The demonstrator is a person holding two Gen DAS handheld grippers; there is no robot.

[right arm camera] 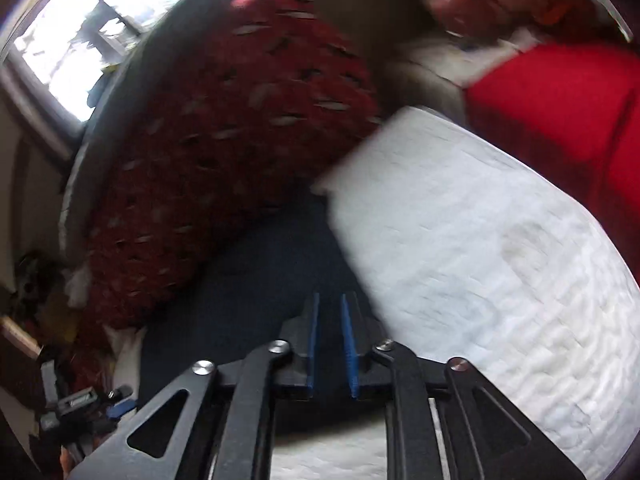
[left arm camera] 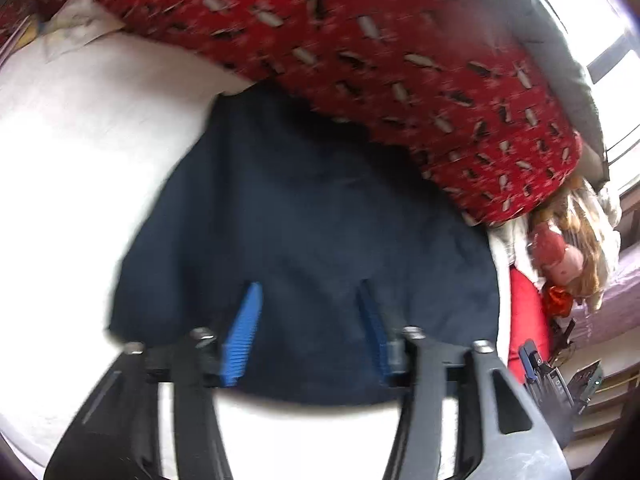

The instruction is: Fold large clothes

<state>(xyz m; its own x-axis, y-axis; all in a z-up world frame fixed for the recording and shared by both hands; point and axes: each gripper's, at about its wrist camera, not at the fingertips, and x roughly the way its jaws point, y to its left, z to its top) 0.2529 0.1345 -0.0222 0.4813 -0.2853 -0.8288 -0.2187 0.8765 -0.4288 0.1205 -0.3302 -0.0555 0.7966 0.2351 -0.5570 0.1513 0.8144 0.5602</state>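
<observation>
Left gripper [left arm camera: 308, 286] fingers wide apart; right gripper [right arm camera: 330, 296] fingers narrowly parted.

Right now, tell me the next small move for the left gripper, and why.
Probably lower the left gripper and close on the navy garment. Its fingers stand apart over the cloth with nothing between them, and the garment lies flat on the white bedding.

Bright daylight pours through my far-right paned window [left arm camera: 612, 36]. A red patterned bolster cushion [left arm camera: 360, 60] lies far across the white quilted bed cover [left arm camera: 80, 160], a plain red pillow [right arm camera: 560, 112] to its right.
</observation>
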